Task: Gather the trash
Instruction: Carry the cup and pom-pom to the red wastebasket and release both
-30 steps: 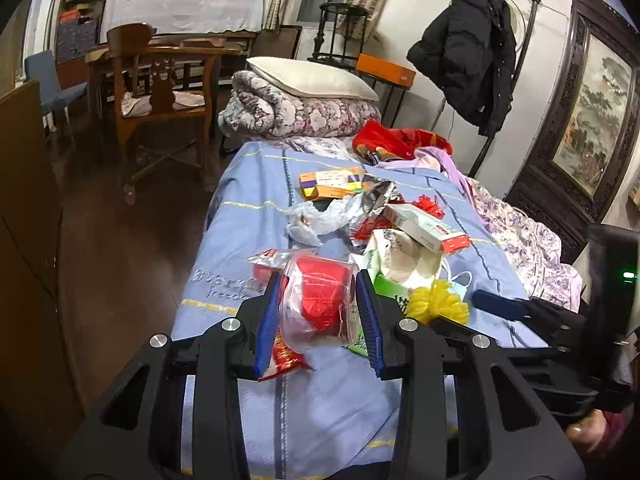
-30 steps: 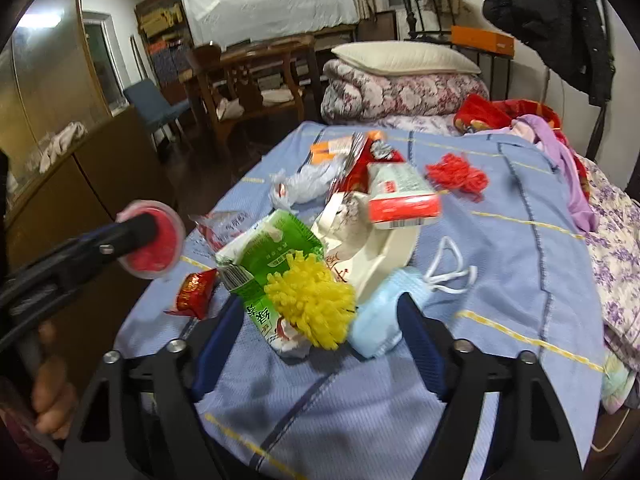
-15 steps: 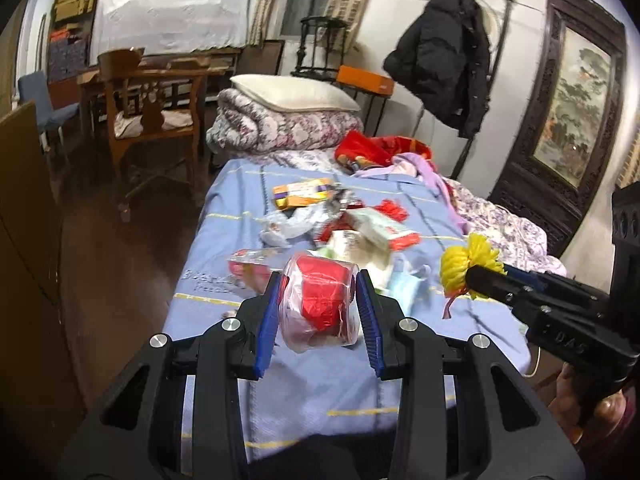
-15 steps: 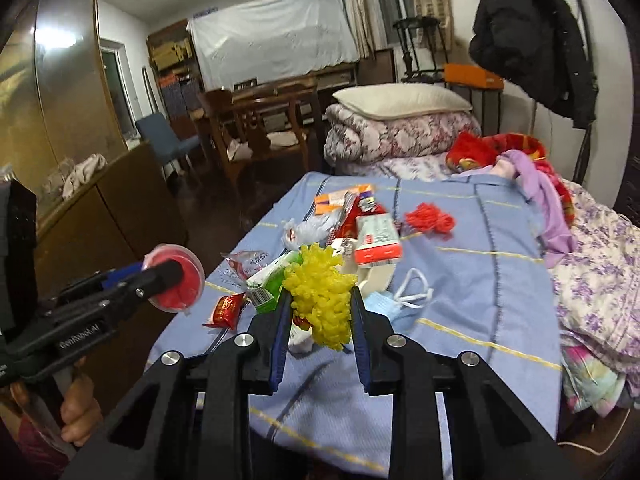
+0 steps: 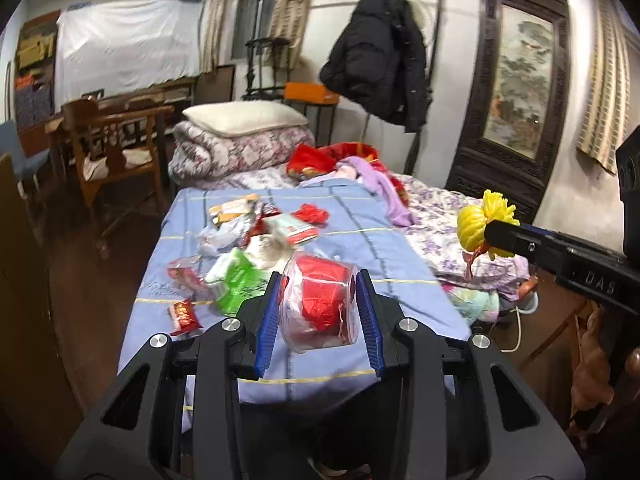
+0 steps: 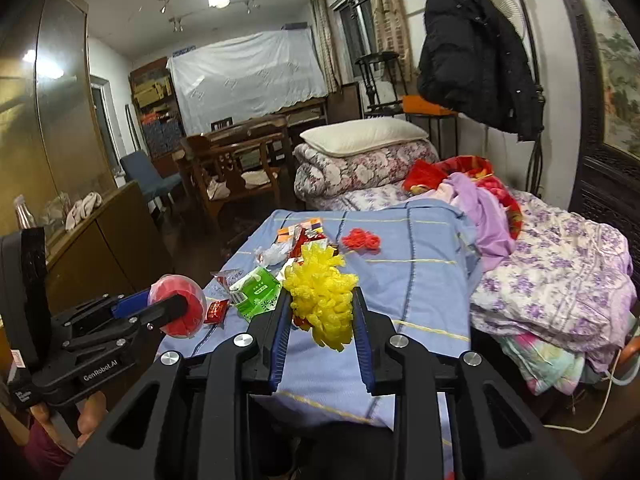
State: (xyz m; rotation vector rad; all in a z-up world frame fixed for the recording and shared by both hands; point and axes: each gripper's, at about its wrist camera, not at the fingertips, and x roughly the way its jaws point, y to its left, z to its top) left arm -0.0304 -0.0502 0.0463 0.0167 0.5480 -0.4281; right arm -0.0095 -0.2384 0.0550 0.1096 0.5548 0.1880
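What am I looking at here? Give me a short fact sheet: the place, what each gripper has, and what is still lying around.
place: bedroom, blue bedspread strewn with litter
left gripper: shut on a clear cup with red stuffing
right gripper: jaws easing open slightly, pads on a yellow foam net between them
both items: lifted clear of the bed
left on the bed: green packet, small red wrapper, red foam net, white and red box, orange packet
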